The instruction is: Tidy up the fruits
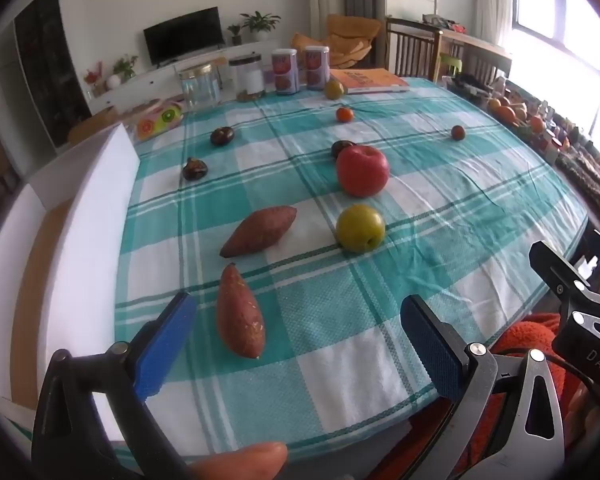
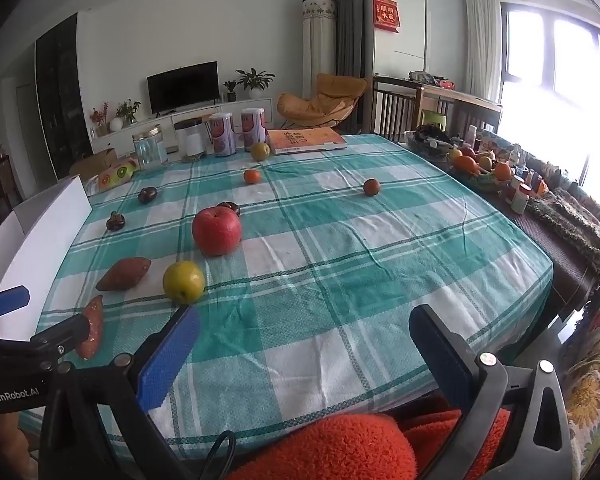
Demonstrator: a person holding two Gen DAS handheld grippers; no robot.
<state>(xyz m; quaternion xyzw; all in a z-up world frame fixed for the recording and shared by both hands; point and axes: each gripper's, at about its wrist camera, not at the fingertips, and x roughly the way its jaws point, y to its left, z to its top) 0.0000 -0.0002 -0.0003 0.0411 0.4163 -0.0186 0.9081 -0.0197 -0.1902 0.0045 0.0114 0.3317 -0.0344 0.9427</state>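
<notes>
On the teal checked tablecloth (image 1: 440, 184) lie two sweet potatoes (image 1: 240, 316) (image 1: 260, 230), a yellow-green apple (image 1: 360, 227), a red apple (image 1: 362, 170), three dark mangosteens (image 1: 222, 135) and small oranges (image 1: 344, 114). My left gripper (image 1: 300, 340) is open above the near table edge, the nearer sweet potato just inside its left pad, untouched. My right gripper (image 2: 304, 356) is open over bare cloth, with the yellow-green apple (image 2: 184, 282) and red apple (image 2: 217, 230) ahead to its left. Nothing is held.
An open white box (image 1: 80, 208) stands along the table's left edge. At the far edge are jars (image 2: 150, 148), two cans (image 2: 222, 134), a book (image 2: 306, 140) and a green fruit (image 2: 260, 151). A bench with a fruit bowl (image 2: 476, 168) runs along the right side.
</notes>
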